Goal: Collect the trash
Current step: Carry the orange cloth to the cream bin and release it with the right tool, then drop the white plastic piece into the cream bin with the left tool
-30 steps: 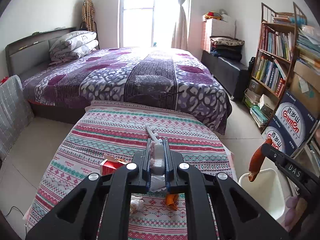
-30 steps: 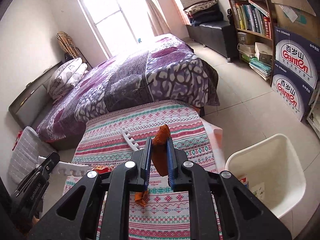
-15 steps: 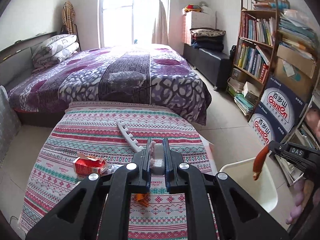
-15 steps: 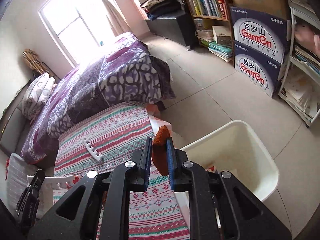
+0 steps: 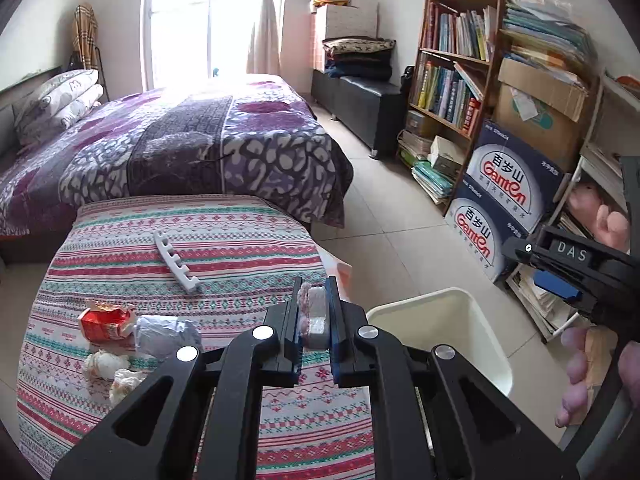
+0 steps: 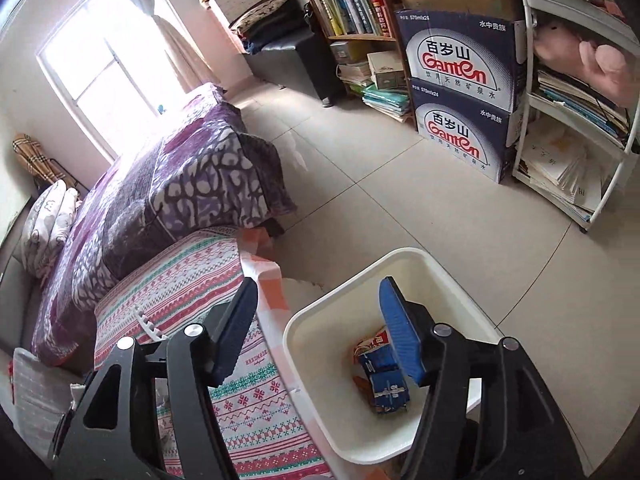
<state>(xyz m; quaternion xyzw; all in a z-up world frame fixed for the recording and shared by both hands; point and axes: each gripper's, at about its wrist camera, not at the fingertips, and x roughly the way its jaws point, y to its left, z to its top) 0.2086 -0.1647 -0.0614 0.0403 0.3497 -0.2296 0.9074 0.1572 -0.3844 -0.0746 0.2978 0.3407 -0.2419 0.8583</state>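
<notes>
Left gripper [image 5: 313, 312] pinches a pale wrapped scrap [image 5: 316, 312] above the striped cloth [image 5: 240, 240]; right gripper [image 6: 320, 320] hangs over the white bin [image 6: 448, 280], fingers spread wide.

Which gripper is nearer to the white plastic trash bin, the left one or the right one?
The right. The right gripper hangs open directly above the white plastic trash bin, one of its fingers over the bin's inside. The left gripper, shut on a whitish wrapped scrap, is above the striped cloth beside it.
</notes>
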